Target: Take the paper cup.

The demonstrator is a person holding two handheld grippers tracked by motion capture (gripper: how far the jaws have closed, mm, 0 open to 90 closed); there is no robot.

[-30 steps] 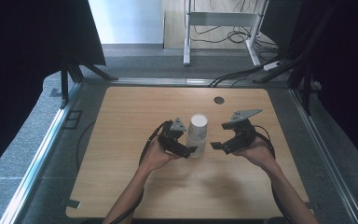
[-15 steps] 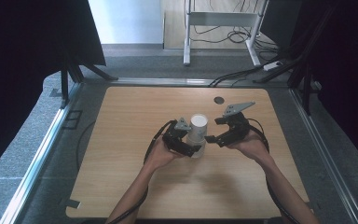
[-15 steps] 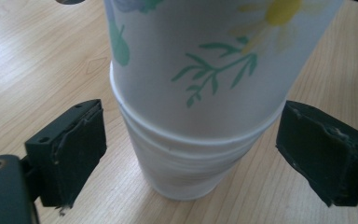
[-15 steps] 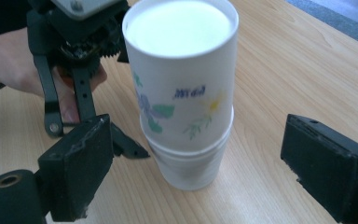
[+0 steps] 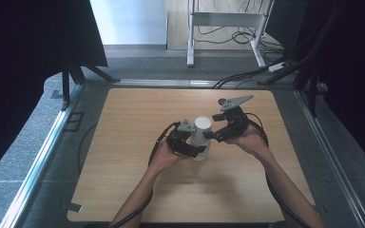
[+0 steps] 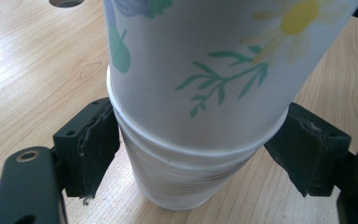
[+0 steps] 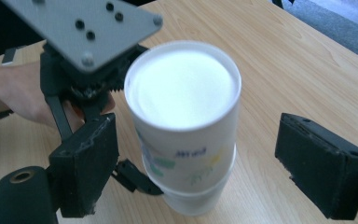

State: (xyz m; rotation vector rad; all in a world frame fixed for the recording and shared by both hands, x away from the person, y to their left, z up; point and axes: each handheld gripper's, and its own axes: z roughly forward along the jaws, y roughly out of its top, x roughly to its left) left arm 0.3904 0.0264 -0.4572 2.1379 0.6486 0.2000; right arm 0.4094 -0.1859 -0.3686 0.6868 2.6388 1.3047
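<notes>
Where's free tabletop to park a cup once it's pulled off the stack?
Bare wood: the strip between the left gripper and the table left edge, and the far band behind the cup stack. Crowded: centre, where the right gripper also flanks the stack.

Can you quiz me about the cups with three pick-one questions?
1. Where are the cups?
A. on the floor
B. on the wooden table
C. on a shelf

2. What colour is the big flower printed on the cups?
A. yellow
B. red
C. black

3. How are the cups sitting?
A. lying on their side
B. squashed flat
C. standing up

Answers:
1. B: the cups rest on the table in the high view.
2. A: the flower has a yellow middle and pale yellow petals.
3. C: they stand on the table with the flat white top facing up.
</notes>
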